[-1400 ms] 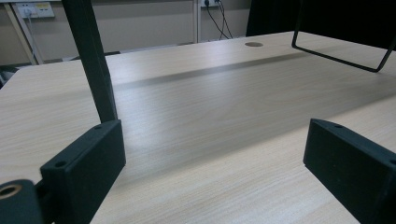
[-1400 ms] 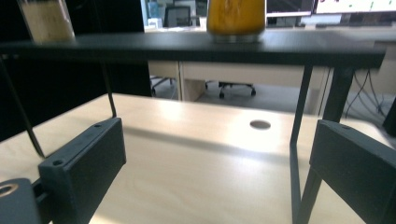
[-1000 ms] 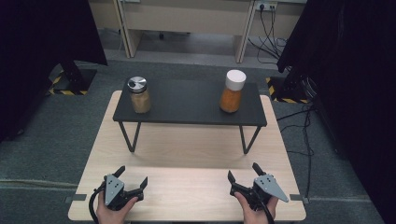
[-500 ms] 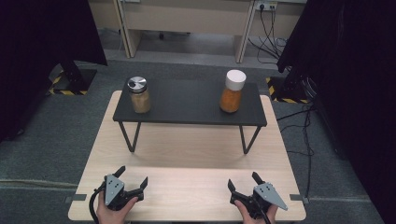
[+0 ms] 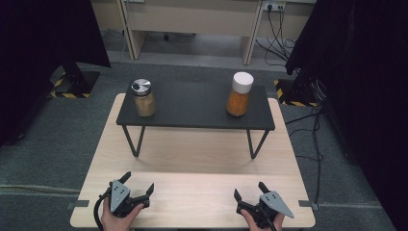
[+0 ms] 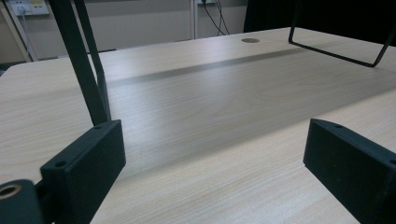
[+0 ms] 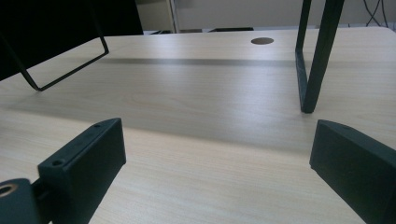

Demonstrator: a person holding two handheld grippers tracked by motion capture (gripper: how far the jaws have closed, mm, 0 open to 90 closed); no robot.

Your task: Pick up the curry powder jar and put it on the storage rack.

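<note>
Both sets of jaws are held wide apart with nothing between them. Since a second ago the right gripper (image 5: 250, 199) has been drawn slightly back toward the counter's (image 5: 192, 159) near edge; the left gripper (image 5: 138, 185) is unmoved, low at the near-left corner. No reach is judged begun: both jars (image 5: 144, 97) (image 5: 239, 94) stand on the black shelf (image 5: 192, 108) toward the far edge.
</note>
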